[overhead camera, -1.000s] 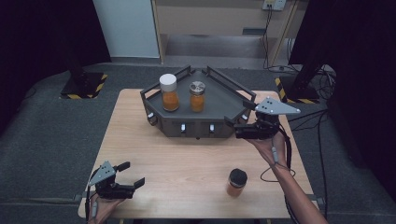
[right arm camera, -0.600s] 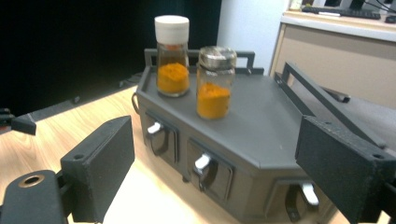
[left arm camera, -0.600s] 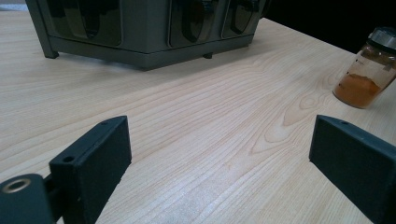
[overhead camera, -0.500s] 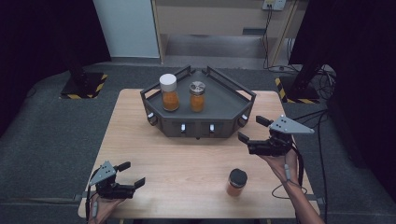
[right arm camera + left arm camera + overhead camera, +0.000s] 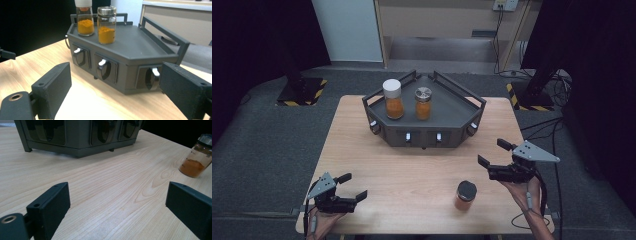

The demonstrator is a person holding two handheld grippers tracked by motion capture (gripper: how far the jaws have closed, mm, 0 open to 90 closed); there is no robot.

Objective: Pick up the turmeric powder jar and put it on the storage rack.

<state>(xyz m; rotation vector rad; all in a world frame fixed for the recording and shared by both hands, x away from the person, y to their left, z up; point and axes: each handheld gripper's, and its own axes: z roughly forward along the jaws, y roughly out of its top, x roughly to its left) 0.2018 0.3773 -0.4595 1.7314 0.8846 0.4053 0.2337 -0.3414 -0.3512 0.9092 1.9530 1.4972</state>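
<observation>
Wooden table, dark room around. Grey spice rack at far middle, white-lidded jar and metal-lidded jar upright on top, side by side. Black-lidded spice jar upright on table near front right. Right gripper just right of it, apart, jaws wide, empty. Left gripper at front left corner, jaws wide, empty.

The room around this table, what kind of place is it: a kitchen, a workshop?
Probably a lab or recording studio, not a kitchen: black curtains hang on both sides, stand bases carry hazard-striped tape, and cables trail over the grey carpet.
</observation>
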